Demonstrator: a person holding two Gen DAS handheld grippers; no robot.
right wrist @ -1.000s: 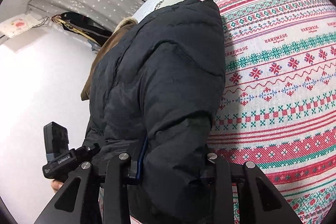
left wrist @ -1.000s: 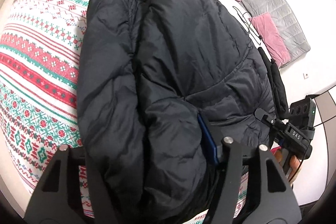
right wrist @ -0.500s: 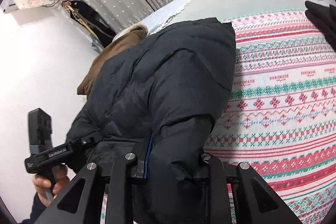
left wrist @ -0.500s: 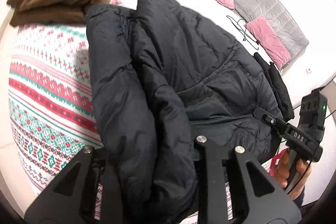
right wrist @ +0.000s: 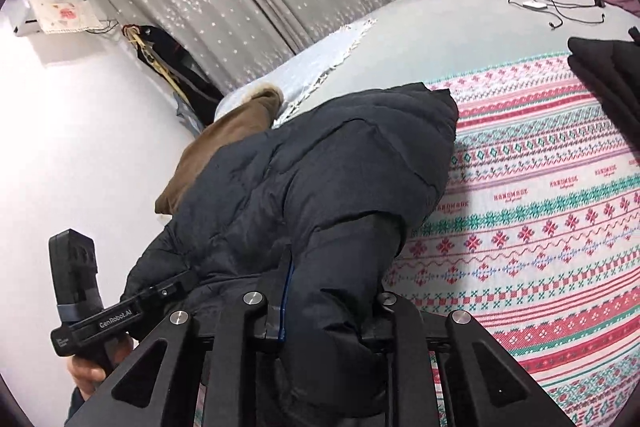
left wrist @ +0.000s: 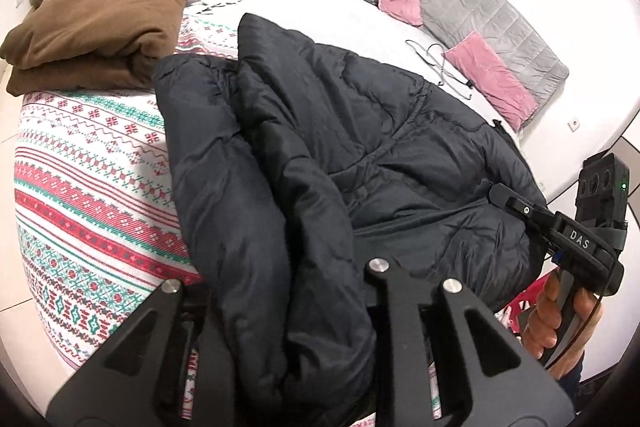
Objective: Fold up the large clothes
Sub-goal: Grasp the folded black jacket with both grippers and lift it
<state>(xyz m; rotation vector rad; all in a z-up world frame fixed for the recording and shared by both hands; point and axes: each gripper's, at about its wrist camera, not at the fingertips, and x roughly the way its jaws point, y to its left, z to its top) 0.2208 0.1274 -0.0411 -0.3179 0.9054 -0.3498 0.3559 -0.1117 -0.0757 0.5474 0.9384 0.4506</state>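
Patterned bedspread fills the left-wrist frame's left side; the left gripper, jaws just closing, pinches the black puffer jacket at centre. Right-wrist view: the right gripper, likewise narrowed, clamps the jacket's lower-centre edge, presumably for folding.

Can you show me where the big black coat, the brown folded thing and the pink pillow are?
black coat (left wrist: 360, 131): left wrist view, on its puffy middle.
brown folded thing (left wrist: 100, 23): left wrist view, on its top layer.
pink pillow (left wrist: 490, 79): left wrist view, on its middle.
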